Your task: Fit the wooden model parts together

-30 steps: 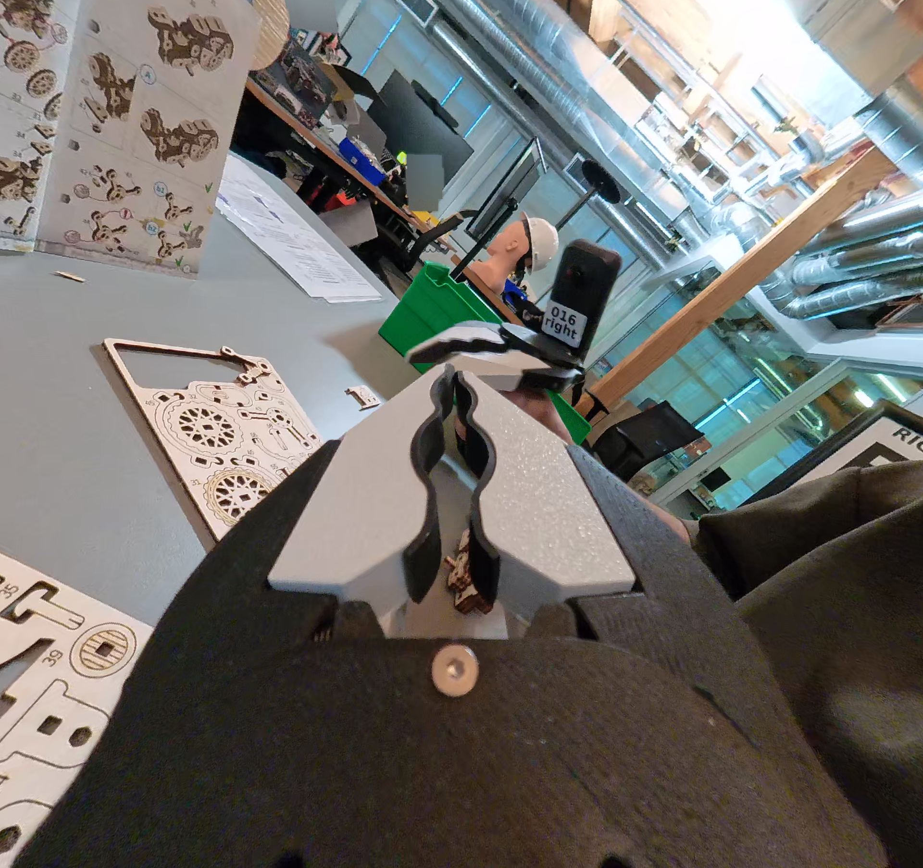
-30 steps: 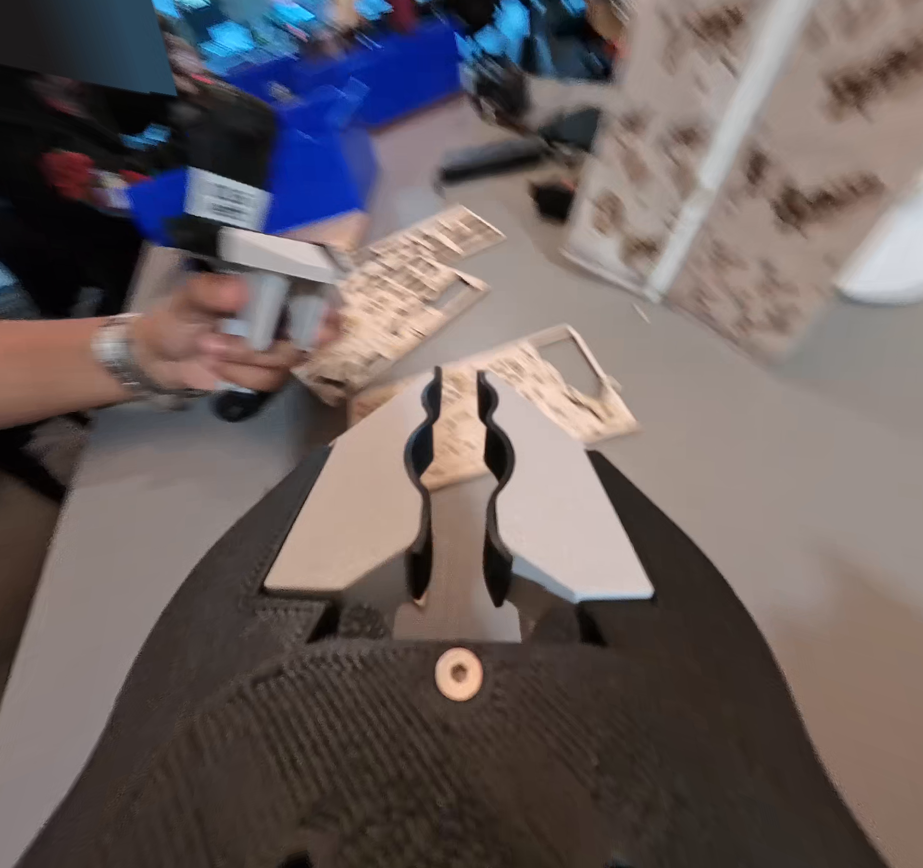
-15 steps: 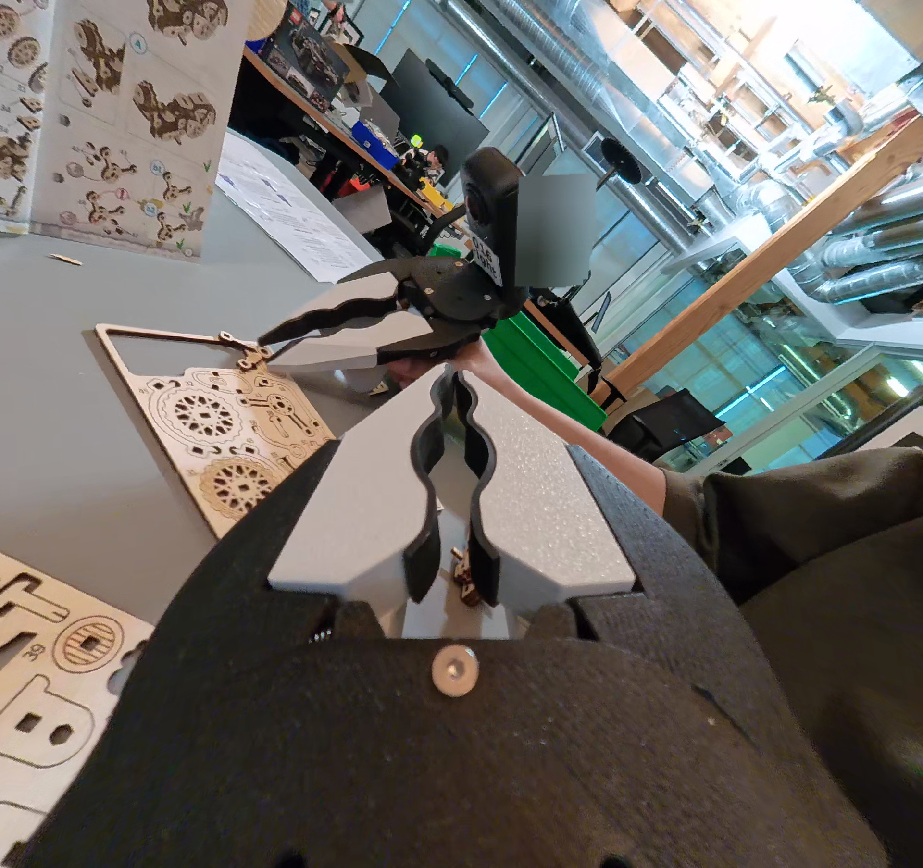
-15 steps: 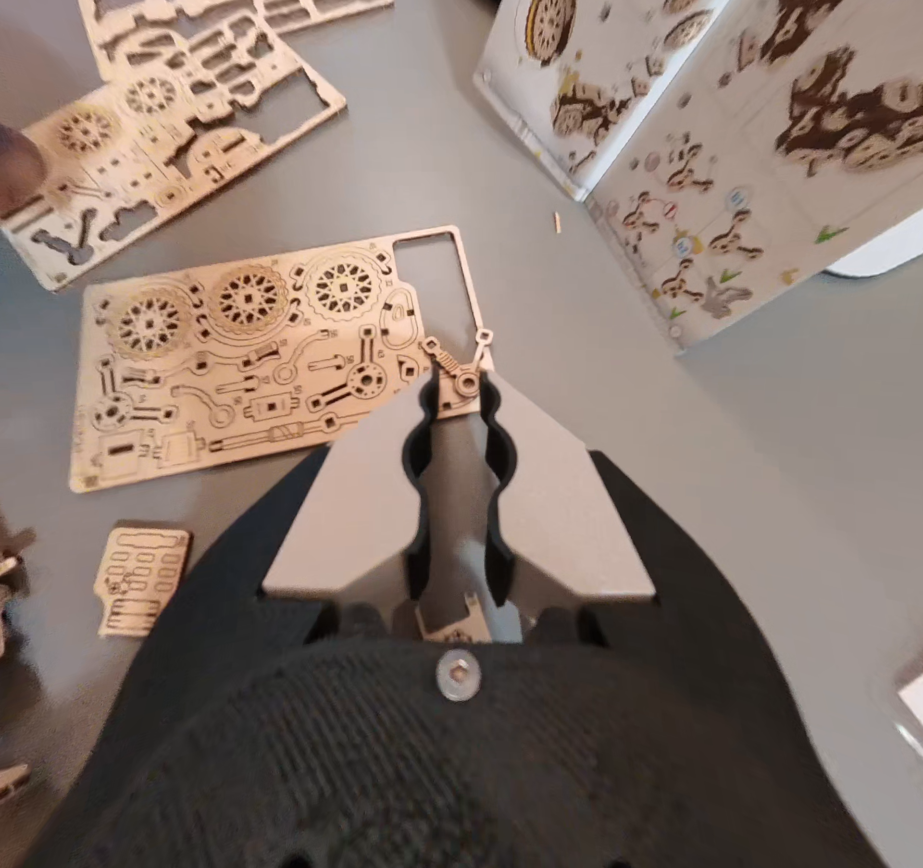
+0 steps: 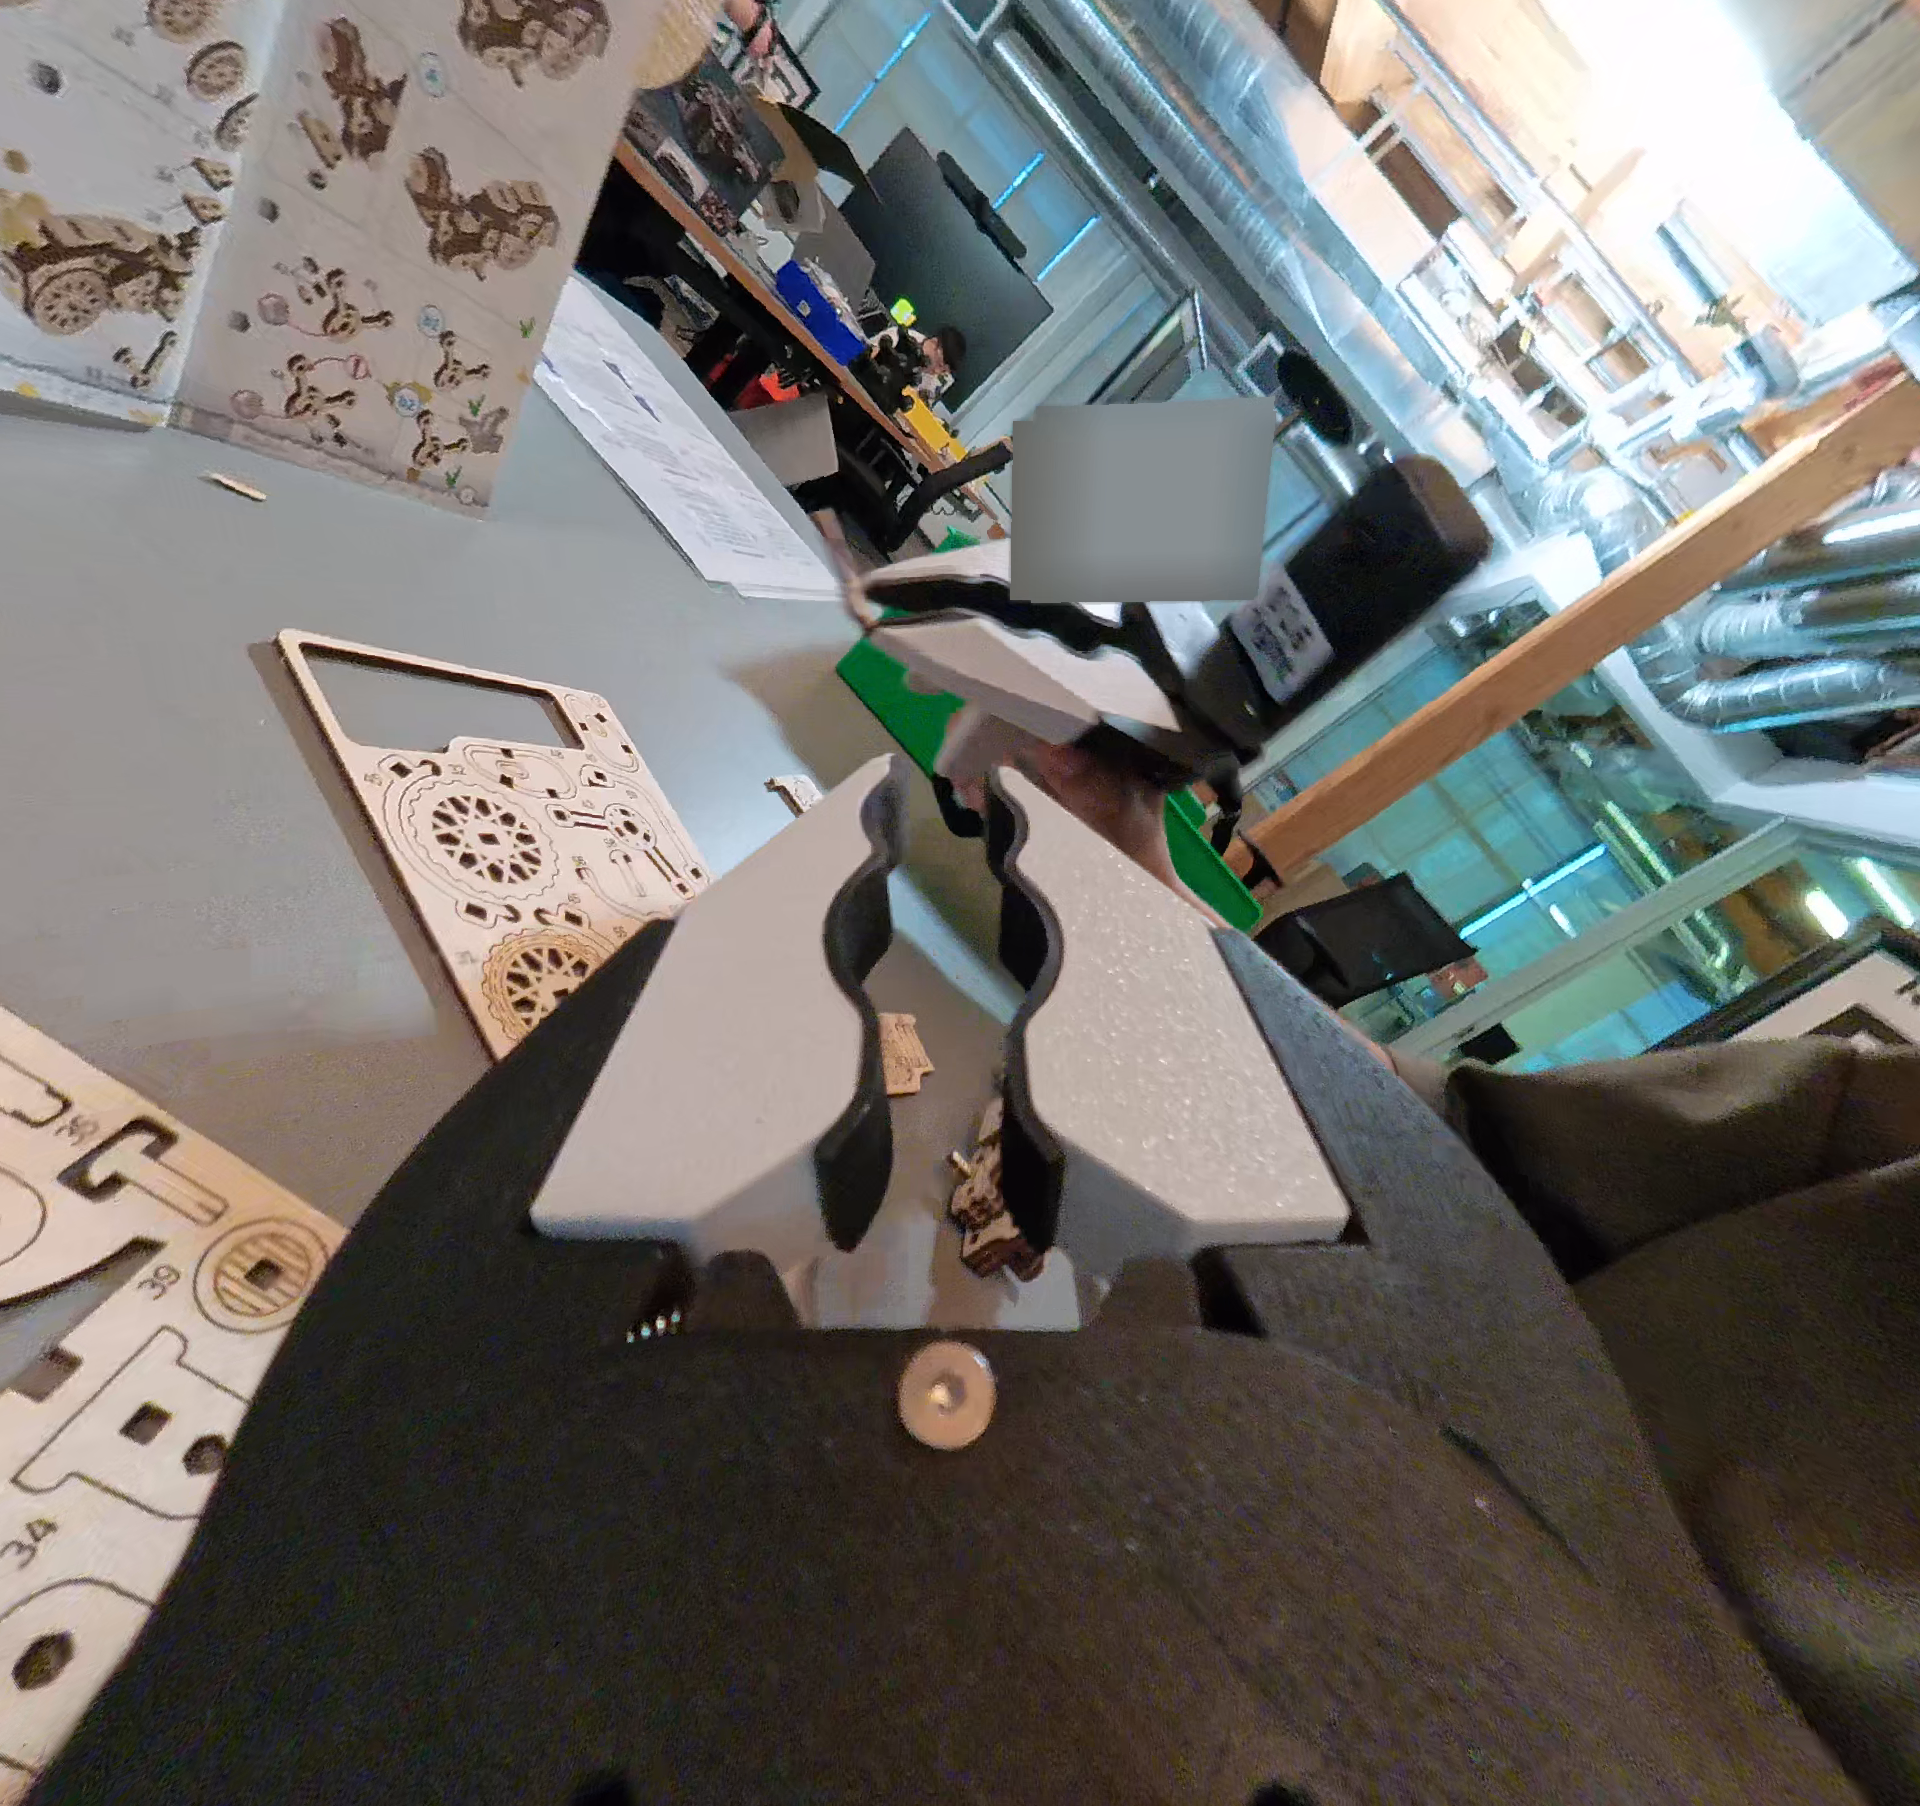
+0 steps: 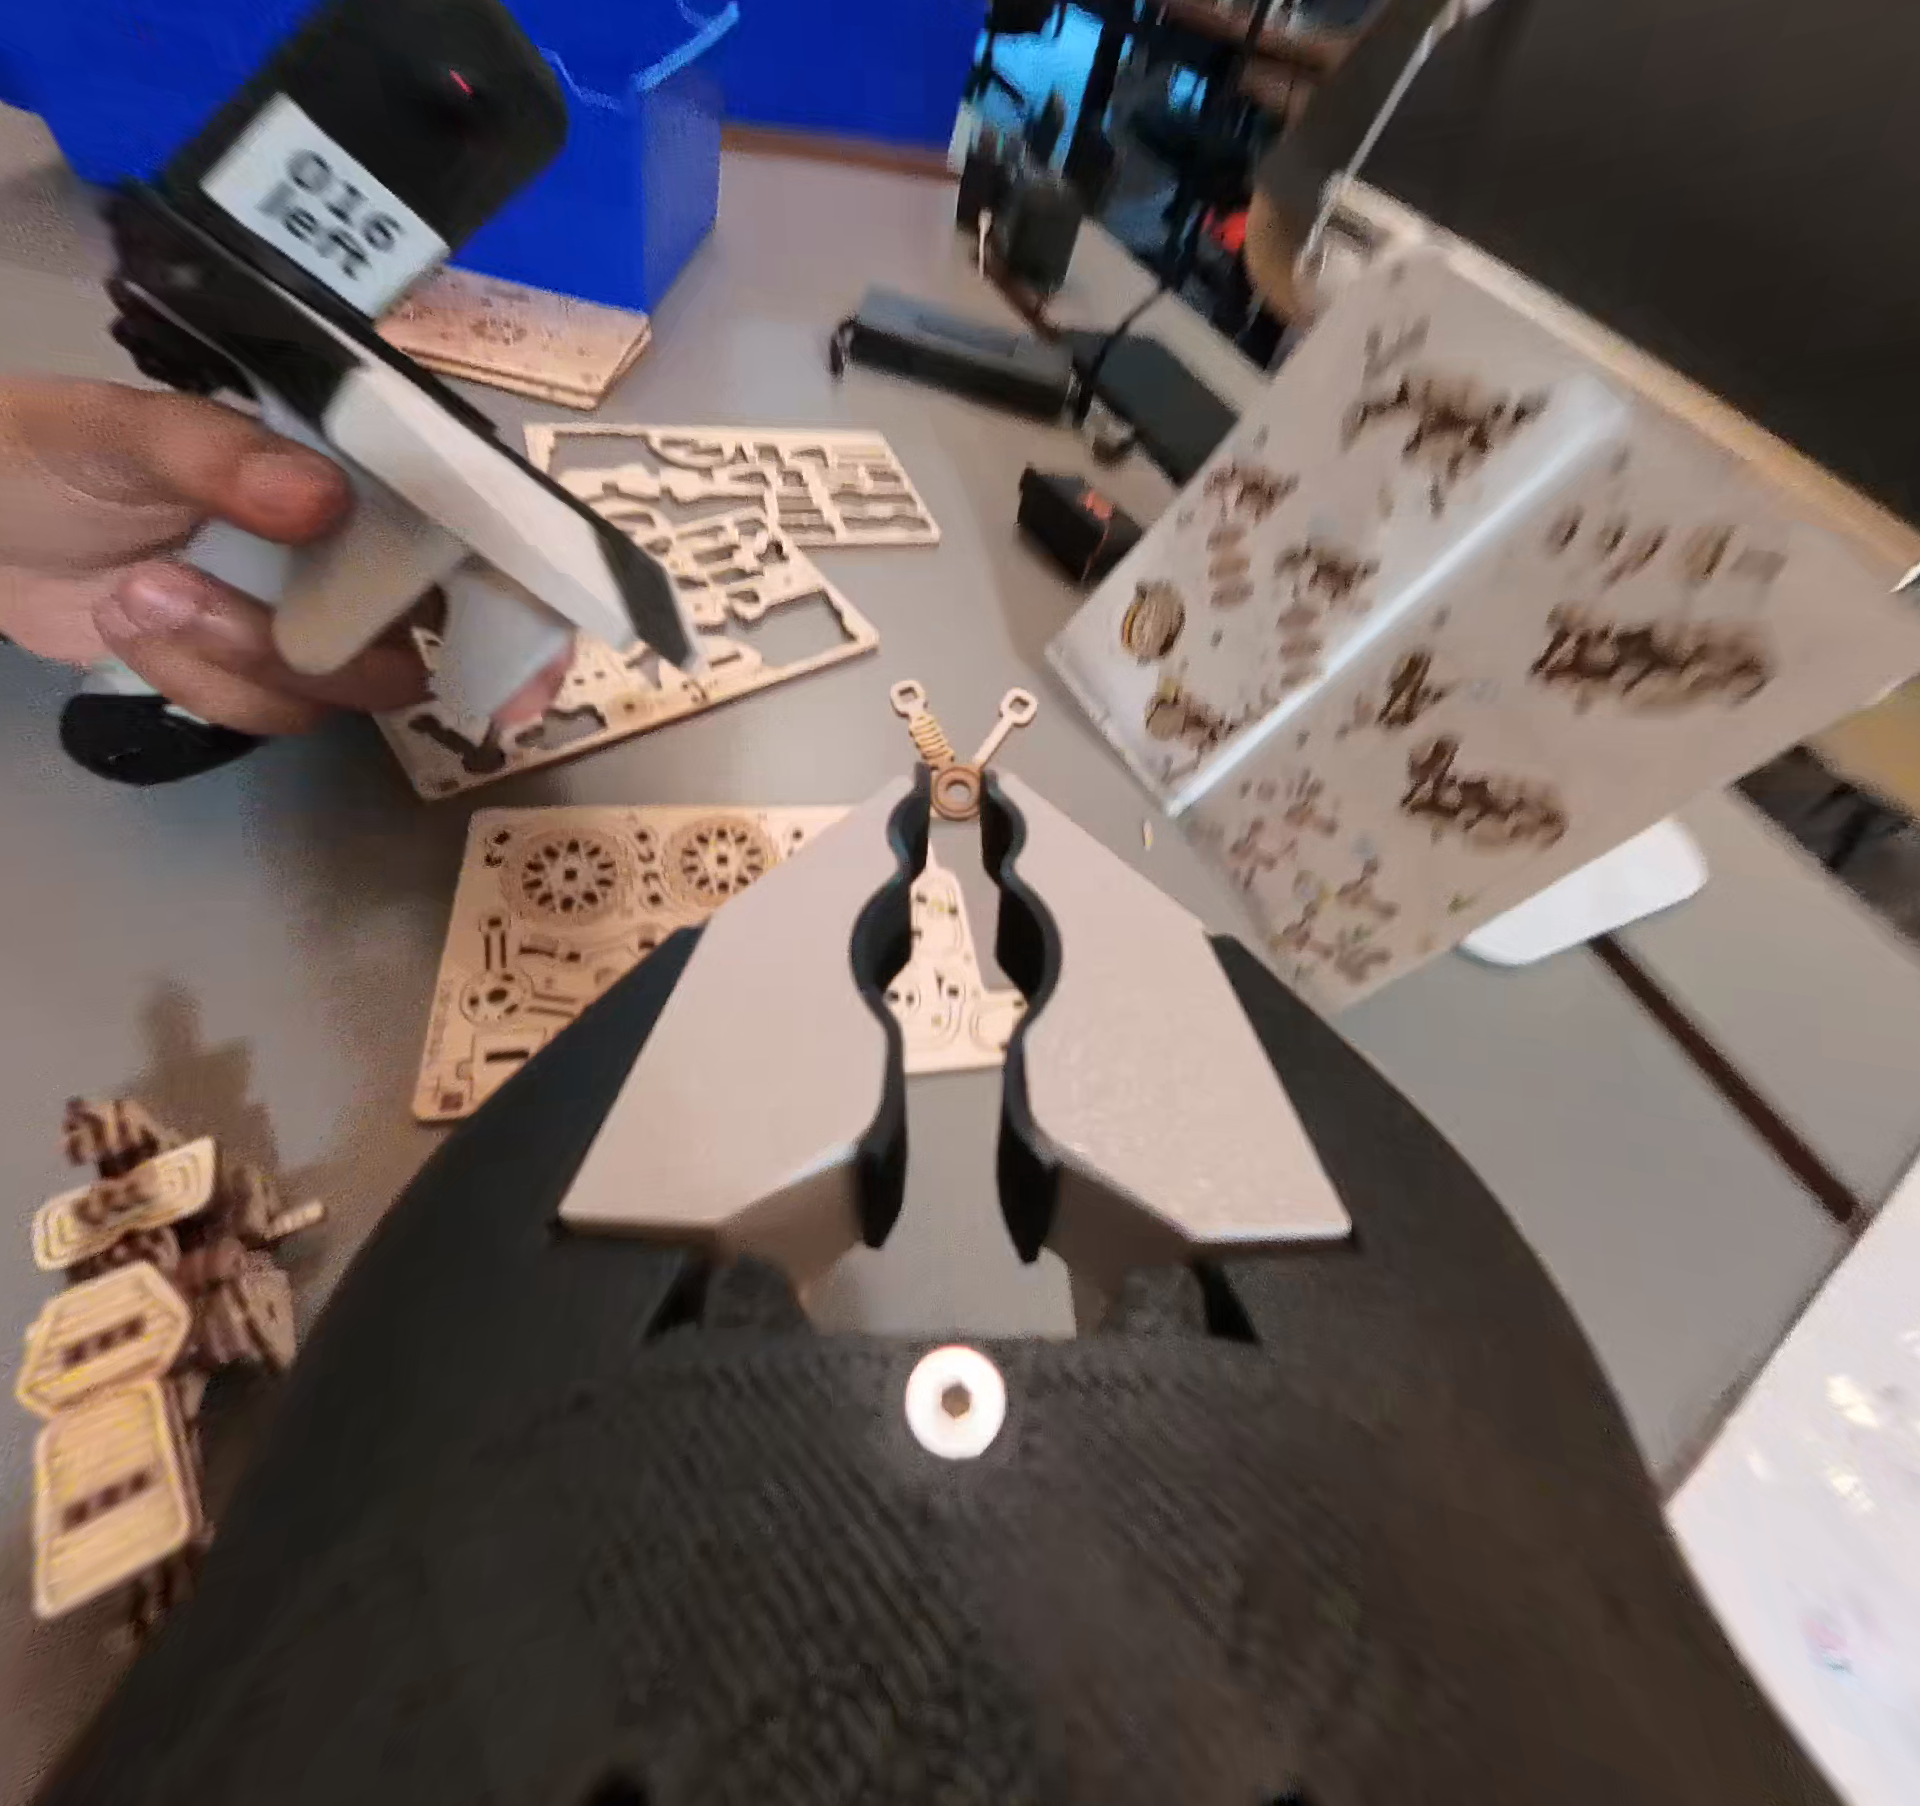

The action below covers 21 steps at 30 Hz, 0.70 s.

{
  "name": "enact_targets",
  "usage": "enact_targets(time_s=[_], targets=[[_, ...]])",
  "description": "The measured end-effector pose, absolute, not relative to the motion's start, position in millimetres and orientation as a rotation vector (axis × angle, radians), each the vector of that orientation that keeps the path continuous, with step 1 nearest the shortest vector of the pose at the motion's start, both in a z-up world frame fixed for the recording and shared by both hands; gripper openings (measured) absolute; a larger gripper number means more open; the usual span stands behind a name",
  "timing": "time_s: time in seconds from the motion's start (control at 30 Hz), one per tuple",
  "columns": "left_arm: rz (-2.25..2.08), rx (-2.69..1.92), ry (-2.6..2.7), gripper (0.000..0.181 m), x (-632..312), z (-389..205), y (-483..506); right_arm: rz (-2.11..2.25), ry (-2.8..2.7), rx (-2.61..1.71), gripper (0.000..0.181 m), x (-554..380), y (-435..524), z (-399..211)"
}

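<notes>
small wooden spring-arm part point(image 6: 956, 757), ring with two thin arms, pinched at the tips of my right claw point(image 6: 954, 792), above the gear sheet point(image 6: 582, 935) on the counter point(image 6: 260, 883). left claw point(image 5: 940, 811) parted; dark wooden assembly point(image 5: 987, 1197) against its right finger.

workshop: exposed ducts point(image 5: 1174, 21), workbenches point(image 5: 727, 250)

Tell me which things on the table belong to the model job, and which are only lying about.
For the job:
- right tongs holding a small wooden part
- left tongs, open
- wooden sheets
- finished wooden pieces
- instruction sheet

Lying about:
- blue bins
- black box
- green bin
</notes>
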<state>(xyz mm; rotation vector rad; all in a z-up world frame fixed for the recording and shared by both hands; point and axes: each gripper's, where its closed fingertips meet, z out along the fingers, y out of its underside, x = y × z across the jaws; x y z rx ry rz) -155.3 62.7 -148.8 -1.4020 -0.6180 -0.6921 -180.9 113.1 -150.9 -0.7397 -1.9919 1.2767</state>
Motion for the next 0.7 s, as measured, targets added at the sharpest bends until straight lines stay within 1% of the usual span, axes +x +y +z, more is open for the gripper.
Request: enact_targets(time_s=[0.17, 0.33, 0.37, 0.4, 0.47, 0.7], targets=[[-0.797, -1.306, -0.711, 0.025, -163, -147, 59, 1.227, -1.932, -0.580, 0.007, -173, 77, -136], [-0.808, -1.253, -0.715, 0.027, -168, -140, 54, 1.167, -1.970, -0.541, 0.007, -171, 54, -143], [-0.801, -1.267, -0.718, 0.026, -169, -142, 54, 1.168, -1.972, -0.536, 0.007, -171, 51, -143], [-0.792, -1.279, -0.722, 0.020, -169, -144, 55, 1.169, -1.971, -0.534, 0.007, -170, 50, -142], [-0.788, -1.267, -0.708, 0.001, -169, -141, 53, 1.165, -1.972, -0.540, 0.007, -170, 49, -142], [-0.757, -1.279, -0.694, 0.000, -171, -141, 52, 1.219, -1.963, -0.545, 0.007, -170, 47, -141]])
